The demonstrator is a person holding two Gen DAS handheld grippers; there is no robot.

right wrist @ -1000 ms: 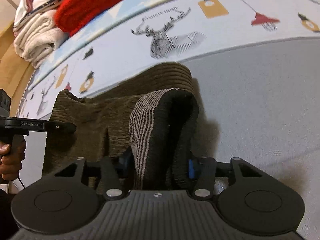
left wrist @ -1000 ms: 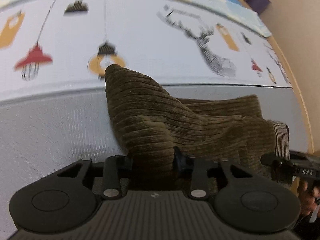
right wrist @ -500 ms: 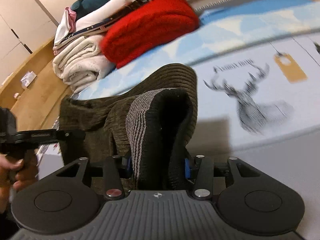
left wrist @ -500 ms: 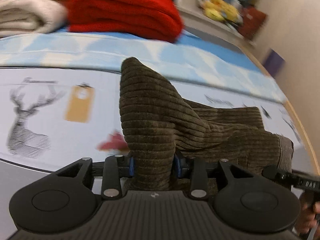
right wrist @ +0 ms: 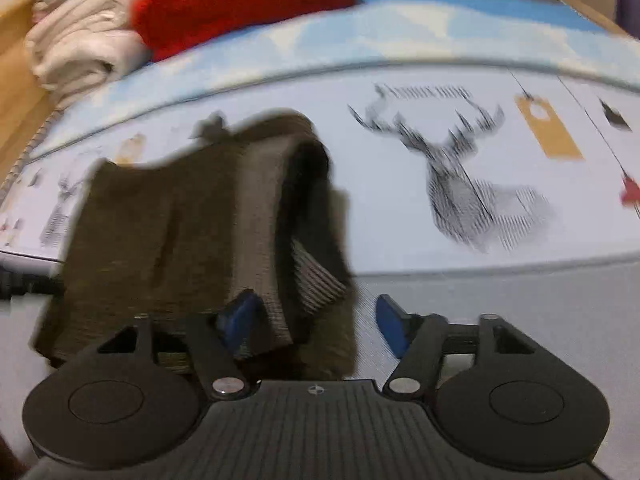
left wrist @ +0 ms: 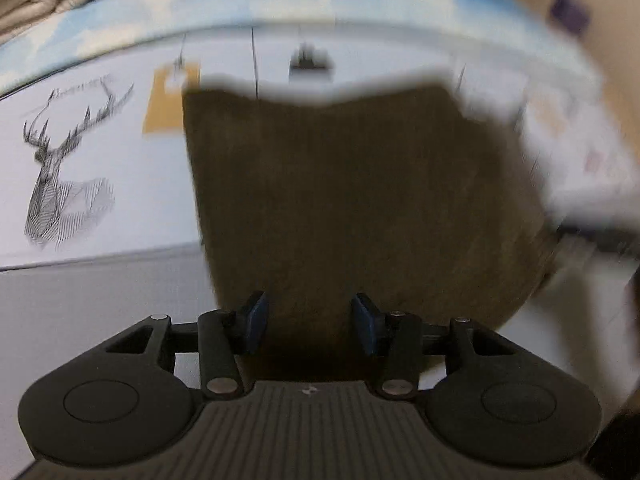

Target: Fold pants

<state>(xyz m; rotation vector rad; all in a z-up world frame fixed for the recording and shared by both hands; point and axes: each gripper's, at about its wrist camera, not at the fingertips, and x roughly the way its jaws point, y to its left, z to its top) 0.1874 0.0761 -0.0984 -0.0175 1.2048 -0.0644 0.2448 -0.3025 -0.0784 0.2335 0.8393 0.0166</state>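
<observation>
Both grippers have let go of the pants since a second ago, when each pinched a raised bunch of brown corduroy. Now the pants [left wrist: 360, 200] lie mostly flat on the bed cover [left wrist: 100, 288], over its deer print. Blue pads of the left gripper [left wrist: 306, 322] stand apart and are opening, with cloth between them but not pressed. Jaws of the right gripper [right wrist: 316, 320] are opening wider; the ribbed waistband [right wrist: 316, 276] sits loose by the left pad. Folded red and cream clothes [right wrist: 240, 4] are stacked beyond. To finish the fold well, both grippers should probably lift straight clear without dragging the cloth, then smooth the raised waistband end.
</observation>
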